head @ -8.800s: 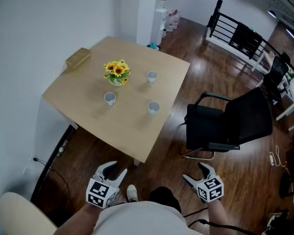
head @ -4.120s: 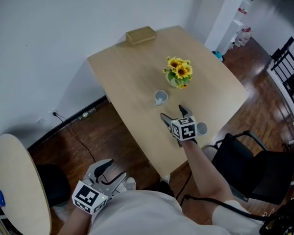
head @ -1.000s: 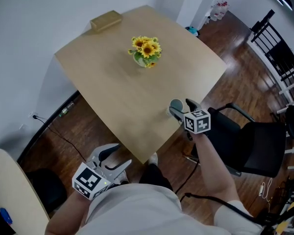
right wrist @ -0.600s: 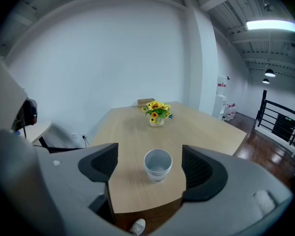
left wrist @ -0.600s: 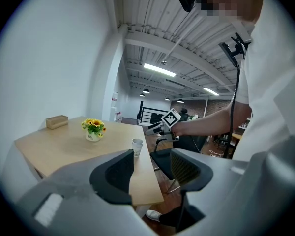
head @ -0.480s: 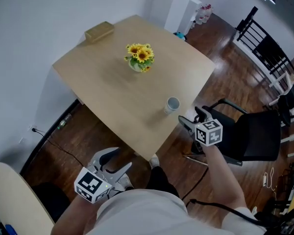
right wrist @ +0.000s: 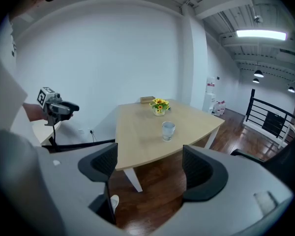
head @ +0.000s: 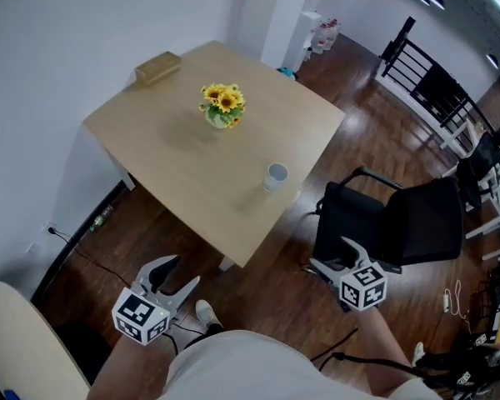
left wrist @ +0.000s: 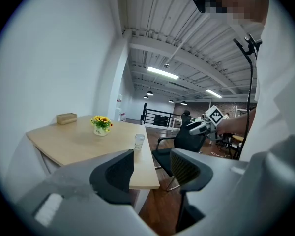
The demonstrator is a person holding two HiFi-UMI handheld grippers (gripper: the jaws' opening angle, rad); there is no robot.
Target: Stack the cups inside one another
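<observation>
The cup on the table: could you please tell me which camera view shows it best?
The right gripper view: the cup stands side-on, unobstructed, its full height clear. The head view shows the cup from steeply above, mostly its rim; the left gripper view shows it side-on but smaller.

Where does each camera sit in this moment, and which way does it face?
Head view: on the person's head, looking steeply down at the table with the cup; torso, left gripper and right gripper show.
Left gripper view: low, off the table's edge, looking along its open, empty jaws toward the cup; the right gripper shows at right.
Right gripper view: low, likewise facing the cup along open, empty jaws; the left gripper shows at left.
Shared: all see the cup and sunflowers.
</observation>
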